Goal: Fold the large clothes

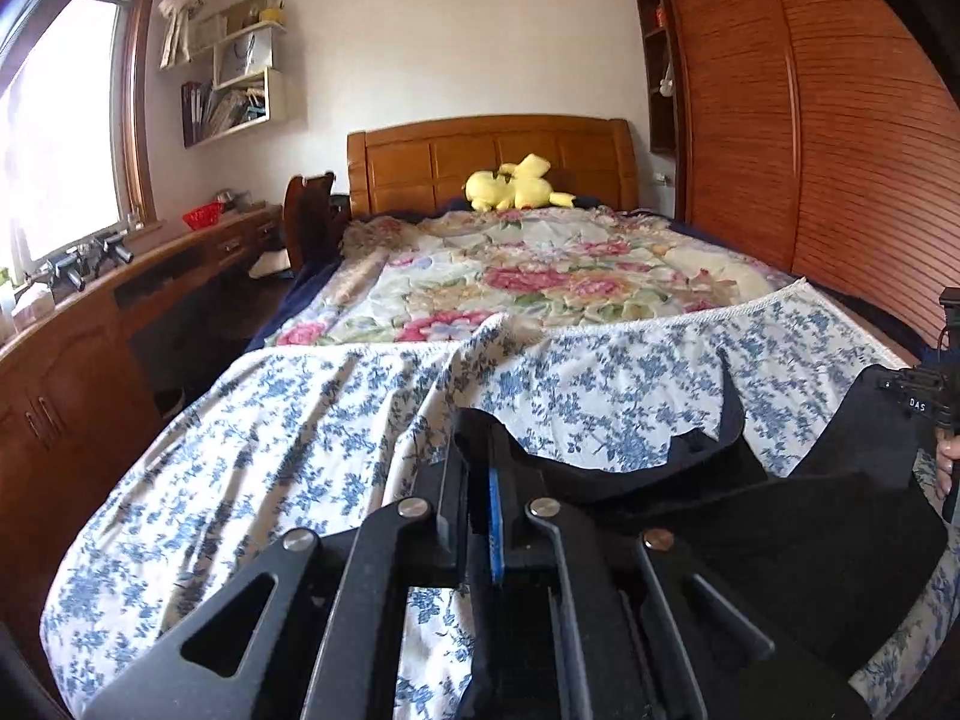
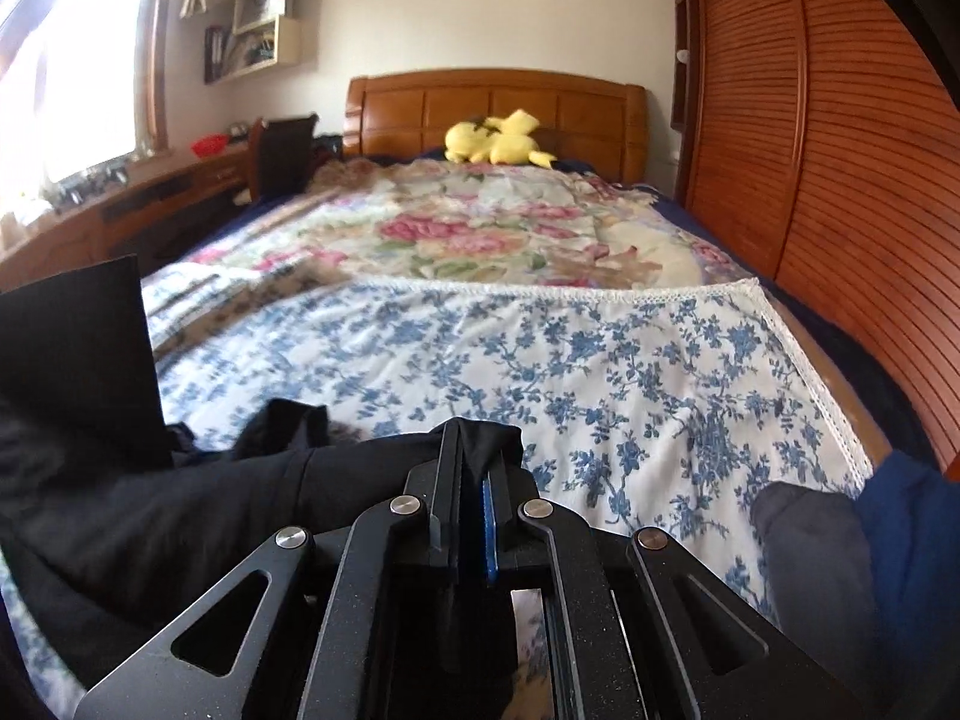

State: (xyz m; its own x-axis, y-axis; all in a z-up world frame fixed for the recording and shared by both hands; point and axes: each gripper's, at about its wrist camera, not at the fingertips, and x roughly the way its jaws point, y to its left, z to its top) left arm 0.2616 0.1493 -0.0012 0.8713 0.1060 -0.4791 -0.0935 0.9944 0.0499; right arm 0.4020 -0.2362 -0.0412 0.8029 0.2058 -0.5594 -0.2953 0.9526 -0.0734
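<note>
A large black garment hangs stretched between my two grippers over the near end of the bed. My left gripper is shut on its edge, black cloth pinched between the fingers and running off to the right. In the right wrist view the same garment spreads to the left, and my right gripper is shut on a bunched edge of it. The right gripper's body and a hand show at the right edge of the left wrist view. A stiff black flap rises at the left.
A blue-flowered white sheet covers the near half of the bed, a pink floral quilt the far half. A yellow plush toy lies by the wooden headboard. A desk runs along the left, slatted wardrobe doors along the right. Grey and blue cloth lies lower right.
</note>
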